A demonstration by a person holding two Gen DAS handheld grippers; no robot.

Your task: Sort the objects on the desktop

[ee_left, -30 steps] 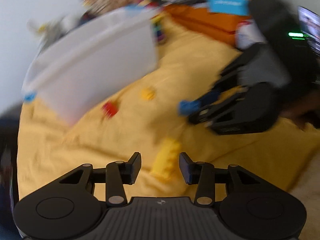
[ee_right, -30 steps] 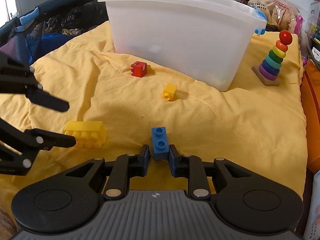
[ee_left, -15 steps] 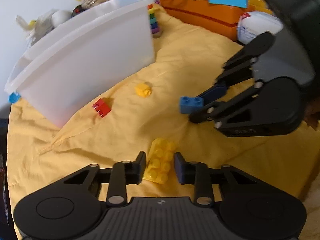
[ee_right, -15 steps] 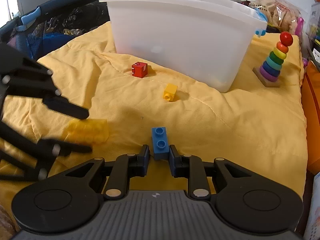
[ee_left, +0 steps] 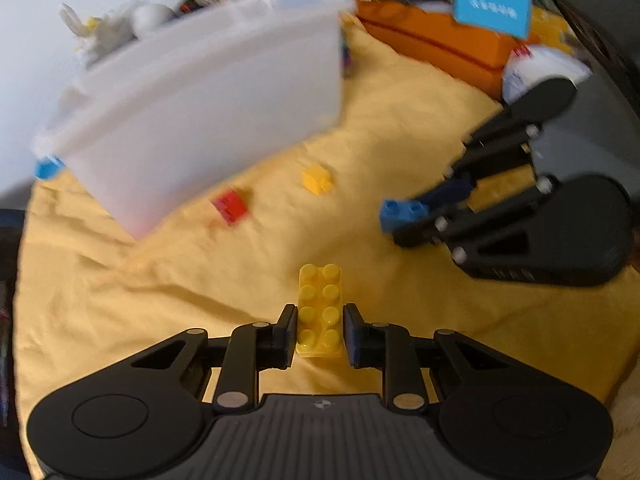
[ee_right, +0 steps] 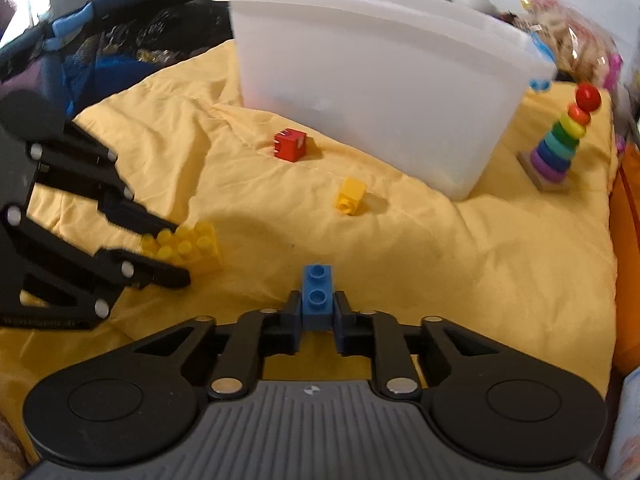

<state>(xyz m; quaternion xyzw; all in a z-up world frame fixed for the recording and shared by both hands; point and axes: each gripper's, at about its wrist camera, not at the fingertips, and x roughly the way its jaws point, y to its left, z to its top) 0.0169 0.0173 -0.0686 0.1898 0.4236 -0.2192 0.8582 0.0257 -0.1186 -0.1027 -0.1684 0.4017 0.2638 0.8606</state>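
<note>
A long yellow brick (ee_left: 320, 300) lies on the yellow cloth between the fingers of my left gripper (ee_left: 320, 332). The jaws are closing and both pads touch the brick's sides. The right wrist view shows the same brick (ee_right: 192, 246) in the left gripper (ee_right: 178, 254) at the left. My right gripper (ee_right: 317, 308) is shut on a small blue brick (ee_right: 317, 292), studs up, just above the cloth. The left wrist view has this blue brick (ee_left: 400, 212) in the right gripper (ee_left: 412, 218) at the right.
A large white plastic bin (ee_right: 380, 92) stands at the back of the cloth. In front of it lie a red cube (ee_right: 290, 146) and a small yellow brick (ee_right: 351, 198). A rainbow ring stacker (ee_right: 560, 140) stands right of the bin. An orange box (ee_left: 440, 48) borders the far side.
My left gripper has moved forward over the long yellow brick and narrowed its jaws onto it. The right gripper has kept its place and tightened on the blue brick.
</note>
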